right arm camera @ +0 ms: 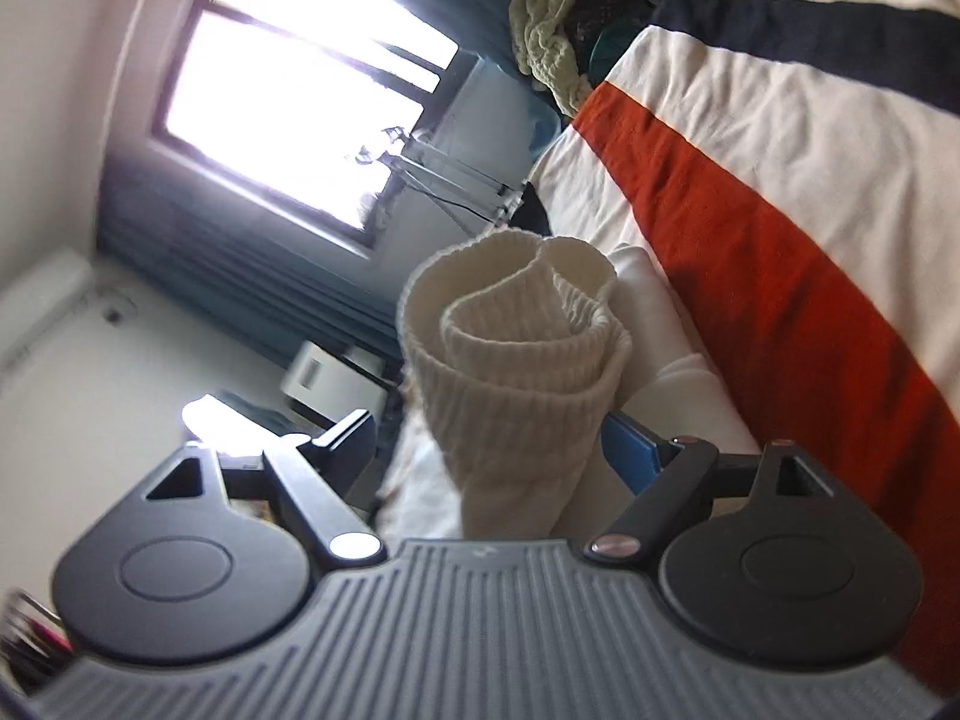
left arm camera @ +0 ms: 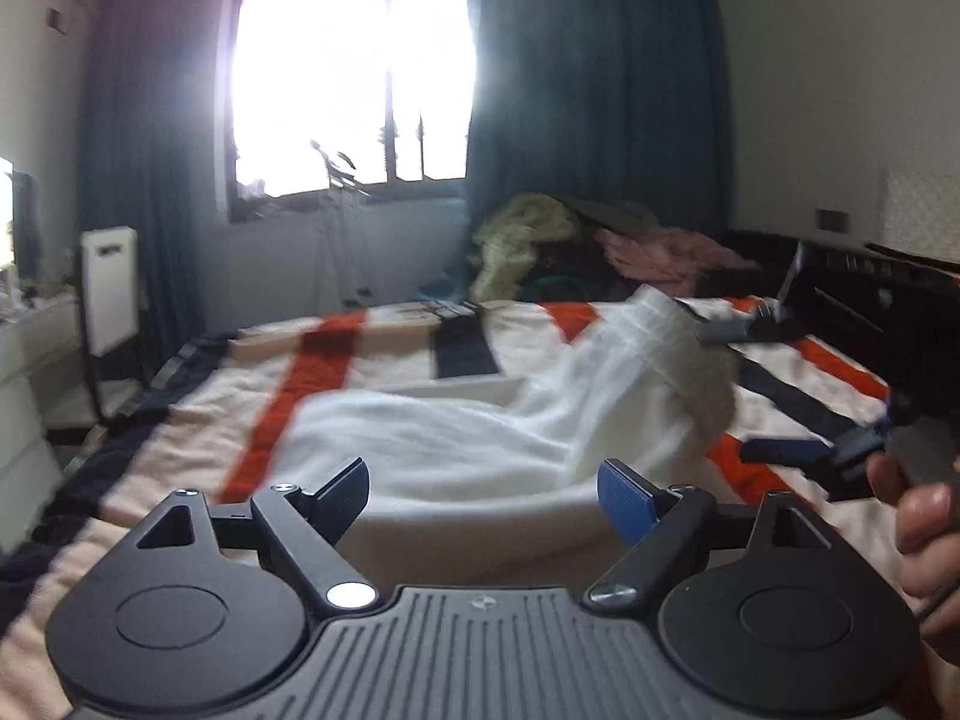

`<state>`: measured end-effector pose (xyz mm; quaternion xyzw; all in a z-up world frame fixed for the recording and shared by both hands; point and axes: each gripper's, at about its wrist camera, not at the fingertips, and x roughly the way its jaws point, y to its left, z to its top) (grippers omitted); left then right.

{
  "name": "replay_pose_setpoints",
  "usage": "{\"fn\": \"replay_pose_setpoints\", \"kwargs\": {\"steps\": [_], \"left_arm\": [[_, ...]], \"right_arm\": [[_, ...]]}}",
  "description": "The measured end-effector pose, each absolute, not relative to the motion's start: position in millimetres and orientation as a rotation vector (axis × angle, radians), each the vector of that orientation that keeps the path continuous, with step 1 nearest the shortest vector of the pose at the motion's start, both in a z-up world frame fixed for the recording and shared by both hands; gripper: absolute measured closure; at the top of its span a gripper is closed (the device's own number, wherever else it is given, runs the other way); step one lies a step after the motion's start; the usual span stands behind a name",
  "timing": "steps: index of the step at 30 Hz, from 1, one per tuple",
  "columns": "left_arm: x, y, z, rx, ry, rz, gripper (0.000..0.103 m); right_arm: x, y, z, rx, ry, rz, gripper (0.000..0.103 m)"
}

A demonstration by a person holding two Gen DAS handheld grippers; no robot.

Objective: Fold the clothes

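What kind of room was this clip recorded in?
A bedroom, most likely in a home: a bed with a striped cover, a window with dark curtains, and a heap of unfolded clothes at the bed's far end.

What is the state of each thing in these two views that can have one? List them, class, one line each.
Left gripper: open, nothing between its fingers.
Right gripper: open, ribbed cuff between its fingers, unpressed.
White sweater: rumpled on the bed, unfolded, one sleeve raised.
Ribbed cuff: curled.
Clothes pile: heaped, unfolded.
Curtains: drawn back.
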<state>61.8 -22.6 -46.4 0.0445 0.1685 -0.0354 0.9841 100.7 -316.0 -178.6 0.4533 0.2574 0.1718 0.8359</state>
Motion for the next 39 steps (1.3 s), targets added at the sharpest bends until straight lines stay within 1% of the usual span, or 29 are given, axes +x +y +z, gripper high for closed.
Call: {"fn": "replay_pose_setpoints", "kwargs": {"steps": [2, 10, 15, 17, 18, 19, 20, 22, 29, 31, 33, 35, 39], "left_arm": [[68, -8, -42, 0.042, 0.338, -0.019, 0.018], [87, 35, -42, -0.151, 0.404, 0.096, 0.018], [82, 29, -43, -0.130, 0.411, 0.095, 0.018], [81, 25, -45, -0.105, 0.407, 0.097, 0.018], [81, 25, -46, -0.096, 0.406, 0.098, 0.018], [81, 24, -47, -0.090, 0.407, 0.101, 0.018], [81, 23, -47, -0.087, 0.407, 0.106, 0.018], [81, 23, -48, -0.083, 0.402, 0.117, 0.018], [76, 32, -46, -0.122, 0.392, 0.153, 0.018], [75, 34, -46, -0.126, 0.396, 0.164, 0.018], [75, 35, -47, -0.131, 0.405, 0.170, 0.018], [74, 36, -48, -0.136, 0.415, 0.176, 0.018], [74, 38, -49, -0.147, 0.434, 0.186, 0.018]], "right_arm": [[116, -306, -181, 0.903, 0.577, 0.341, 0.018], [138, -280, -186, 0.742, 0.546, 0.320, 0.018], [136, -278, -183, 0.691, 0.546, 0.297, 0.018], [136, -281, -185, 0.698, 0.542, 0.277, 0.033], [136, -283, -185, 0.697, 0.540, 0.264, 0.039], [135, -285, -186, 0.696, 0.538, 0.252, 0.051], [134, -287, -185, 0.695, 0.534, 0.246, 0.055], [130, -290, -183, 0.703, 0.515, 0.245, 0.058], [103, -305, -151, 0.679, 0.337, 0.208, 0.059], [106, -319, -163, 0.723, 0.389, 0.132, 0.059], [116, -333, -186, 0.796, 0.505, 0.060, 0.059], [118, -344, -205, 0.877, 0.556, 0.043, 0.058], [117, -351, -217, 0.974, 0.581, 0.046, 0.052]]}}
